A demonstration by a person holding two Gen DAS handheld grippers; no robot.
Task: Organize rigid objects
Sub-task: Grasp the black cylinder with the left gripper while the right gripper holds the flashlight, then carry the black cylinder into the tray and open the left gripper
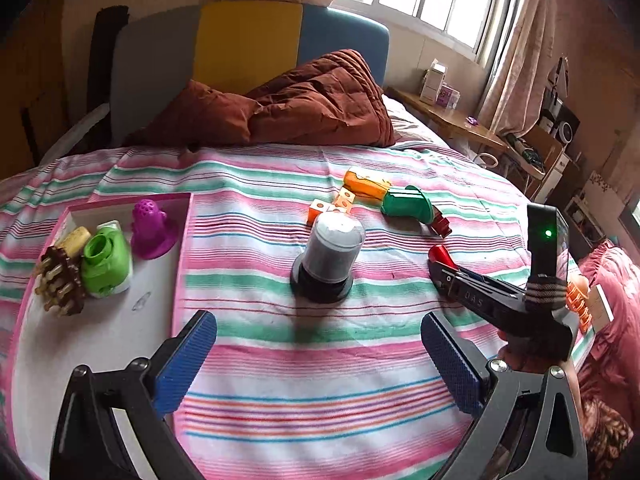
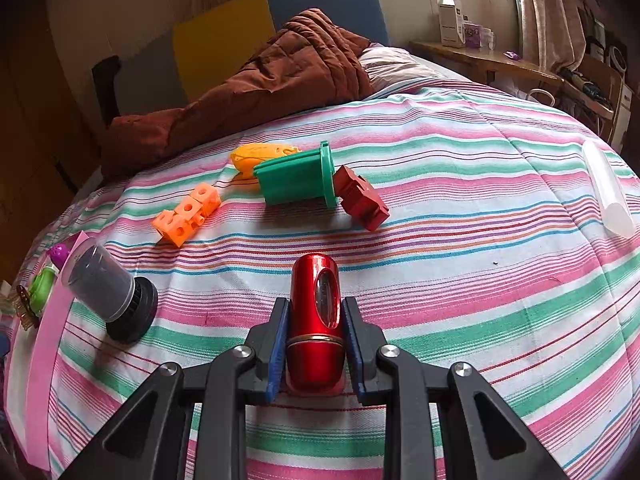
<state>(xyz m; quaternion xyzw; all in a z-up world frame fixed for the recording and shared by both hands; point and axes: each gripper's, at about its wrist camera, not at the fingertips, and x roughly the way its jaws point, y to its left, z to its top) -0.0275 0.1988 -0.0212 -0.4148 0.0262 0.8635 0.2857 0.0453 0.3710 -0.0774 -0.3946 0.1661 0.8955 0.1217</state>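
My right gripper [image 2: 314, 316] is shut on a shiny red cylinder [image 2: 316, 320], held low over the striped bedspread; it also shows in the left wrist view [image 1: 439, 255]. My left gripper [image 1: 318, 344] is open and empty, just short of a grey cylinder on a black base [image 1: 330, 258], which also shows in the right wrist view [image 2: 110, 288]. Beyond lie orange cubes [image 2: 186, 214], a yellow-orange piece [image 2: 256, 156], a green flanged tube [image 2: 296, 178] and a dark red block [image 2: 360, 198]. A pink-rimmed white tray [image 1: 120, 320] at left holds a purple piece [image 1: 152, 226], a green piece [image 1: 106, 262] and a brown spiked piece [image 1: 60, 288].
A brown quilt [image 1: 296, 104] is heaped at the head of the bed. A clear tube [image 2: 608, 188] lies at the right edge of the bedspread. A wooden side table [image 1: 448, 116] stands by the window. An orange clip [image 1: 578, 304] lies on pink bedding at far right.
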